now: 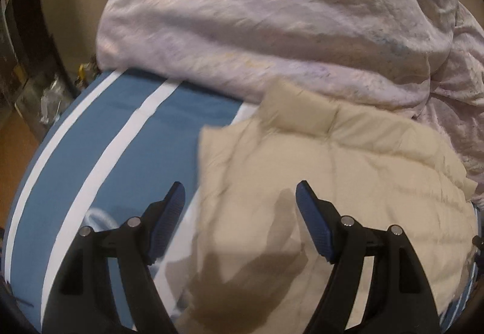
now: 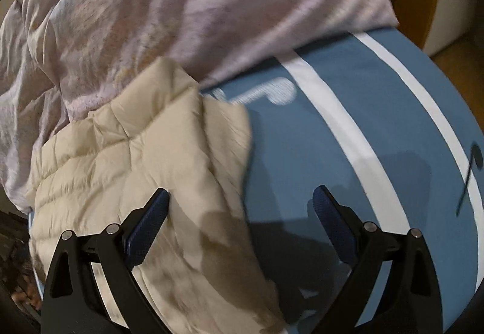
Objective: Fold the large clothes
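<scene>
A blue bedsheet with white stripes [image 1: 127, 134] covers the bed and fills the lower part of both wrist views; a white embroidered motif shows on it in the right wrist view, and a dark musical note is printed near its right edge. At the far side of the bed, a crumpled pale pink duvet [image 1: 272, 19] lies heaped across the sheet, its near edge running over the stripes.

In front of the duvet lies the cream quilted puffer jacket [image 1: 348, 170], bunched and folded on the sheet, its far edge touching the pink duvet. In the left wrist view it takes up the centre and right; in the right wrist view it sits at the left and centre.

The left gripper [image 1: 240, 197] hangs above the jacket's left edge with its jaws spread wide and nothing between them; its shadow falls on the cream fabric. The right gripper [image 2: 242, 203] is likewise wide apart and empty, poised over the jacket's right edge, one finger above the jacket and the other above bare sheet.
</scene>
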Demonstrator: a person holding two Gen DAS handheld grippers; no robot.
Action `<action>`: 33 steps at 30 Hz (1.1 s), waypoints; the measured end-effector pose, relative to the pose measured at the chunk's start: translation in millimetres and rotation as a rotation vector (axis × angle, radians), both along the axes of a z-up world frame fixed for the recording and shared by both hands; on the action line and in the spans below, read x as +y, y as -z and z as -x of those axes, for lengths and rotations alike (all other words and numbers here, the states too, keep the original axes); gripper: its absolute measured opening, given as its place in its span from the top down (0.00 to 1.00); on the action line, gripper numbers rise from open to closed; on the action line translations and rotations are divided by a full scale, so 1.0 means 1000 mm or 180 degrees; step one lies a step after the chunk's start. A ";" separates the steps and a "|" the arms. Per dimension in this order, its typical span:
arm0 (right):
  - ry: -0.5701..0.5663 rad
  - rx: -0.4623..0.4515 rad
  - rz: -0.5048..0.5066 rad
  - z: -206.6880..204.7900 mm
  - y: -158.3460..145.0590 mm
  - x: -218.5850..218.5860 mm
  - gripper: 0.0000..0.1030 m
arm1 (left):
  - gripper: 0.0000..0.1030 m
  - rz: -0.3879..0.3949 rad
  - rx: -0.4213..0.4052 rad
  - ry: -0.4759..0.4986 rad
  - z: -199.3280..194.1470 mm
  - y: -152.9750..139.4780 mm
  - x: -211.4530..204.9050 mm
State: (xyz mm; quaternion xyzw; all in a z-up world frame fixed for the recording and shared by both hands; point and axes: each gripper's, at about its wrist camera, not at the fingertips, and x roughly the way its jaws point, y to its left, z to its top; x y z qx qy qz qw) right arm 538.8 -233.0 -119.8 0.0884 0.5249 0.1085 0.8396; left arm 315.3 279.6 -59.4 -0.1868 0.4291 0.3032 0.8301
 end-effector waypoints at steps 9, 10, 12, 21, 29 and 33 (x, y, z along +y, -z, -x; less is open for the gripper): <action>0.0109 0.0432 -0.0499 0.032 0.030 -0.026 0.06 | 0.27 0.0810 -0.0090 -0.0292 0.043 0.026 0.008; 0.0109 0.0432 -0.0518 0.036 0.030 -0.027 0.06 | 0.27 0.0900 -0.0114 -0.0325 0.047 0.029 0.005; 0.0061 0.0454 -0.0588 0.041 0.032 -0.026 0.07 | 0.28 0.1005 -0.0147 -0.0354 0.048 0.032 0.002; -0.0154 0.0516 -0.0808 0.053 0.030 -0.012 0.29 | 0.36 0.1217 -0.0268 -0.0578 0.051 0.039 -0.008; -0.0129 0.0614 -0.0886 0.052 0.031 -0.008 0.60 | 0.62 0.1157 -0.0266 -0.0652 0.049 0.035 -0.014; -0.0111 0.0590 -0.0956 0.053 0.032 -0.005 0.72 | 0.81 0.1115 -0.0314 -0.0575 0.046 0.028 -0.017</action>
